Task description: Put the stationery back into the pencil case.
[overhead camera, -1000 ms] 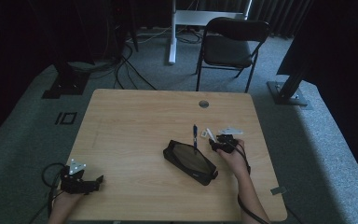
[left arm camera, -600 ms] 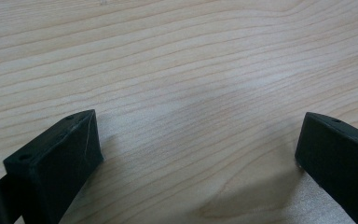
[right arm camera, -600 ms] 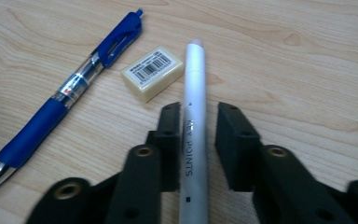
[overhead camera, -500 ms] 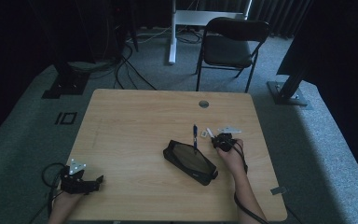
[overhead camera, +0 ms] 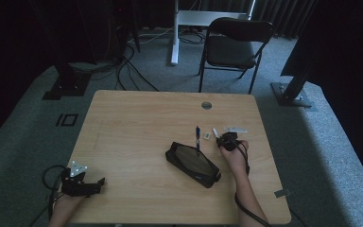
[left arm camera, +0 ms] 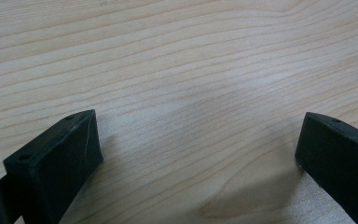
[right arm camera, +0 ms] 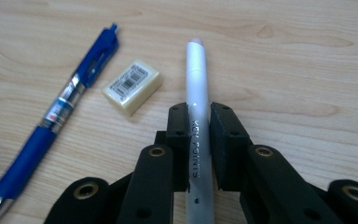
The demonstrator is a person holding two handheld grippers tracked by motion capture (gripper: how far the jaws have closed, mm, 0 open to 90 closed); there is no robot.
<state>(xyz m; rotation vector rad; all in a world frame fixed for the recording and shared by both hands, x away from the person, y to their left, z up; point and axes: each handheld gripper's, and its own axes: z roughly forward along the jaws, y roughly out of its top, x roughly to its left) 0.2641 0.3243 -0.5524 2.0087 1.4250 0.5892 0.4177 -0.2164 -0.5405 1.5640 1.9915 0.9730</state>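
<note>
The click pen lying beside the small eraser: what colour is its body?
Blue click pen, with a clear silver-banded middle; the right gripper view shows it best.

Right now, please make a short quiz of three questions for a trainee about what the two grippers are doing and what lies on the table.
1. True or false: the right gripper has its fingers closed on the white pen.
2. What lies between the blue pen and the white pen? A) an eraser B) a coin C) a key
3. Fill in: the left gripper is ____ over bare table.

Key: 1 true; 2 A, the eraser; 3 open. The black pouch lies beside the right hand.
</note>
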